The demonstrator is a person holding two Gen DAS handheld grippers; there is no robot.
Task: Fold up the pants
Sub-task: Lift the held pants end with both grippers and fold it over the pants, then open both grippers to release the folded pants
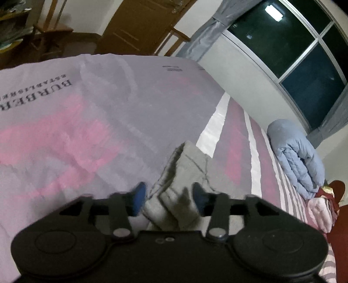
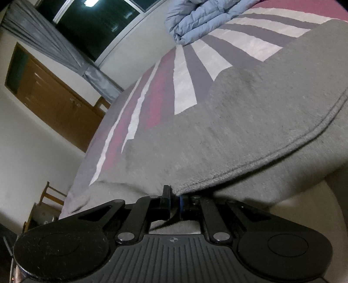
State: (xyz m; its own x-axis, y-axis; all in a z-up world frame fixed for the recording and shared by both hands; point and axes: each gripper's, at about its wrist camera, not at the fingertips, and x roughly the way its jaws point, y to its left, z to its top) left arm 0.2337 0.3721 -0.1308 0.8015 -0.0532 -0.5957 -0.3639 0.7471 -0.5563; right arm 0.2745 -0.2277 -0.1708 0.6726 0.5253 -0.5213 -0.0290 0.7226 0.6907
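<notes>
The grey pants lie spread on the striped bed sheet and fill the right wrist view. My right gripper is shut on the edge of the pants, at the stitched hem. In the left wrist view a bunched grey part of the pants lies between the blue pads of my left gripper. The pads stand apart on either side of the cloth and do not pinch it. The left view is blurred by motion.
The bed sheet is lilac and pink with printed lettering and white stripes. A folded blue quilt lies at the bed's far edge by the window. Pink and red clothes lie beside it. Wooden chairs and a wardrobe stand by the wall.
</notes>
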